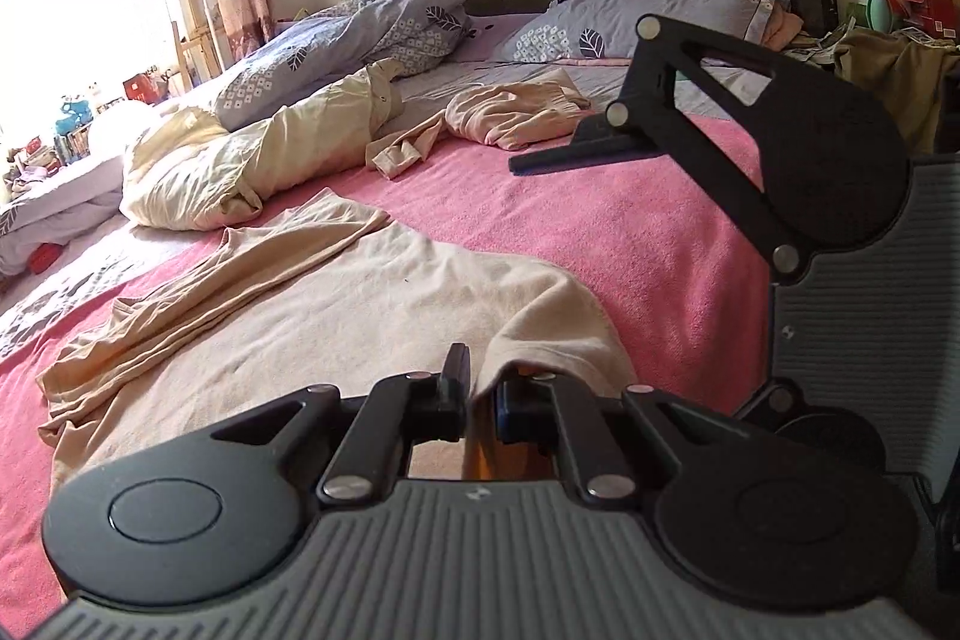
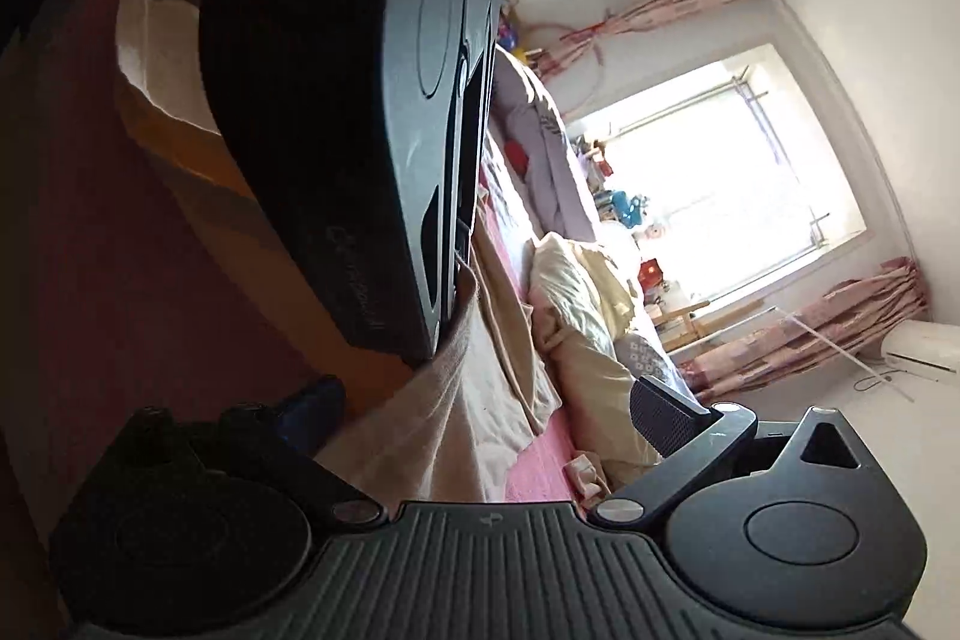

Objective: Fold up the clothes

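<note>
Left hand-held gripper (image 1: 477, 394): grey ribbed body, small logo stamped at centre. Two matte black round discs at the sides, each with a raised oval. Black linkage bars joined by silver rivets; black fingers (image 1: 456, 370), one with a blue pad. Right hand-held gripper (image 2: 480, 412): same build, dotted black pad (image 2: 660, 415).

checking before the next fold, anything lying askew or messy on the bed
Yes. The beige garment lies rumpled and slanted on the pink blanket, its near edge pinched up by the left gripper. Another peach garment sits crumpled near the pillows.
</note>
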`<action>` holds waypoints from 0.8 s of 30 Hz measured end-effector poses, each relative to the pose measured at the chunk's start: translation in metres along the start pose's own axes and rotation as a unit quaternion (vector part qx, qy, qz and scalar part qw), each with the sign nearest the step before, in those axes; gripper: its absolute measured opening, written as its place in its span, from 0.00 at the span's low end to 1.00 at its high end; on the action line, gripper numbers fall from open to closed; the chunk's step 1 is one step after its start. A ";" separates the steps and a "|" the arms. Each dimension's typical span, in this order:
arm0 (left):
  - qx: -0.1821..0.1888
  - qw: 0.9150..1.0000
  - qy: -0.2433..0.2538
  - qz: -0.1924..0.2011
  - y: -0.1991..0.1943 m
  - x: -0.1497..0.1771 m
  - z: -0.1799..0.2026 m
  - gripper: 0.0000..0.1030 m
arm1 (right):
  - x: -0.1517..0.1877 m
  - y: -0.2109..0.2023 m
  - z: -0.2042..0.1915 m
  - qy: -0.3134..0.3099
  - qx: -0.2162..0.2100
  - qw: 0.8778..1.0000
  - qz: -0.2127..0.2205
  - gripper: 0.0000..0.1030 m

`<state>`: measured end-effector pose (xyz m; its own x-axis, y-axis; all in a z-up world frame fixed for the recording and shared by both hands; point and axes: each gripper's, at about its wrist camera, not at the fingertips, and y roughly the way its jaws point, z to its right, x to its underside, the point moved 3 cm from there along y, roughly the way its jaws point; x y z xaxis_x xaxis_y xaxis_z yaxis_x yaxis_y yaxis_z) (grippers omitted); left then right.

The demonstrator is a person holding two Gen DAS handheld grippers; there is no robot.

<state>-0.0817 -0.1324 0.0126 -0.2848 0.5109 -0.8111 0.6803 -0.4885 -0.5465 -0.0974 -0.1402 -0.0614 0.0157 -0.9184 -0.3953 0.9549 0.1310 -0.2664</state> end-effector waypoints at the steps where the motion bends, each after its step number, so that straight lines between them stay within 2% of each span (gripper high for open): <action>1: 0.000 1.000 0.000 0.000 0.000 0.000 0.000 0.10 | -0.001 0.003 -0.002 -0.006 -0.010 1.000 -0.001 0.95; 3: 0.000 1.000 0.003 -0.002 0.001 0.001 0.001 0.10 | -0.002 0.006 -0.005 -0.014 -0.011 1.000 -0.006 0.79; 5: -0.003 1.000 0.007 -0.003 0.002 0.002 0.002 0.11 | -0.002 0.011 -0.003 -0.015 -0.003 1.000 -0.020 0.45; 6: -0.005 1.000 0.009 -0.003 0.002 0.002 0.002 0.11 | -0.002 0.012 0.000 -0.008 -0.005 1.000 -0.029 0.35; 7: -0.006 1.000 0.012 -0.004 0.002 0.003 0.003 0.12 | -0.002 0.013 0.005 0.003 -0.012 0.999 -0.037 0.16; 9: -0.008 1.000 0.016 -0.006 0.002 0.004 0.004 0.17 | -0.002 0.013 0.016 0.026 -0.028 0.998 -0.051 0.12; 12: -0.015 0.999 0.035 -0.013 -0.001 0.011 0.011 0.24 | -0.006 0.011 0.026 0.031 -0.035 0.997 -0.062 0.11; 14: -0.030 0.998 0.057 -0.018 -0.004 0.019 0.018 0.35 | -0.010 0.010 0.033 0.035 -0.039 0.997 -0.065 0.11; 15: -0.038 0.997 0.069 -0.021 -0.006 0.023 0.022 0.37 | -0.012 0.007 0.037 0.040 -0.040 0.996 -0.065 0.11; 18: -0.090 0.990 0.102 -0.033 -0.010 0.039 0.025 0.38 | -0.017 -0.002 0.047 0.054 -0.043 0.995 -0.068 0.11; 22: -0.160 0.980 0.105 -0.051 -0.020 0.055 0.008 0.38 | -0.017 0.001 0.064 0.071 -0.042 0.994 -0.076 0.11; 24: -0.197 0.973 0.107 -0.061 -0.027 0.063 -0.005 0.38 | -0.011 0.004 0.072 0.076 -0.044 0.993 -0.080 0.11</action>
<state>-0.1149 -0.0831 -0.0229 -0.2606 0.7046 -0.6600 0.8687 -0.1272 -0.4787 -0.0726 -0.1568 0.0054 -0.1855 -0.8641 -0.4679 0.9117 0.0263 -0.4100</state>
